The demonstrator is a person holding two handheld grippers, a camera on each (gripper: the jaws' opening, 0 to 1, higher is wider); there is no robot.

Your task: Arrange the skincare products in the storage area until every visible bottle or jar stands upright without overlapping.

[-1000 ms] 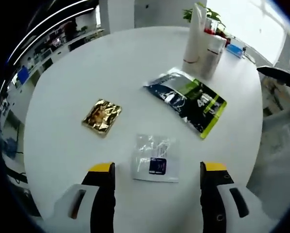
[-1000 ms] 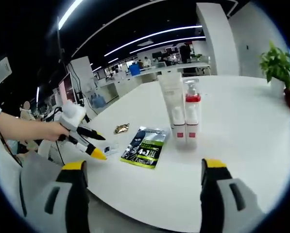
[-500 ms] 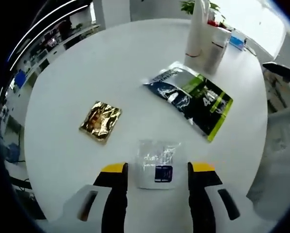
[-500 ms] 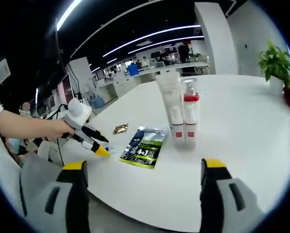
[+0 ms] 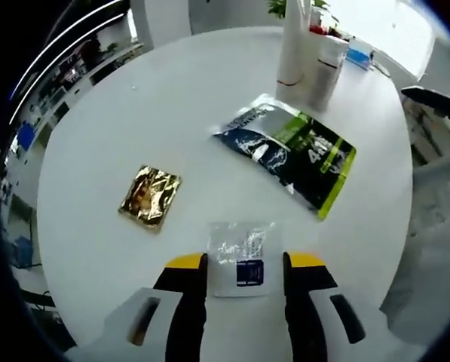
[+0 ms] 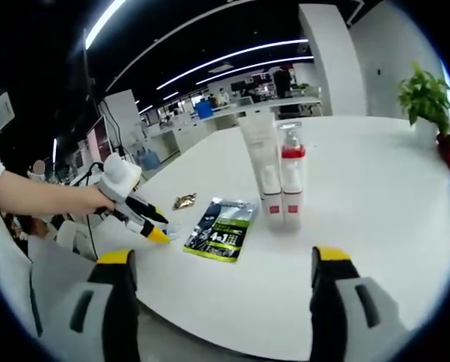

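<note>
L gripper [image 5: 246,262] jaws apart, straddling clear sachet [image 5: 240,258]; prob. too flat, risking slipping. R gripper [image 6: 221,260] jaws apart, idling; bottles [image 6: 283,181] at 12.

A white tube [image 6: 261,170] and red-collared pump bottle [image 6: 292,177] stand upright, touching, on the table.

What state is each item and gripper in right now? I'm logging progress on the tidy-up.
White tube: upright beside the pump bottle.
Pump bottle: upright.
Dark green pouch: lying flat.
Gold sachet: lying flat.
Clear sachet: flat, between the jaws.
Left gripper: jaws straddling the clear sachet, not shut.
Right gripper: open, holding nothing.
</note>
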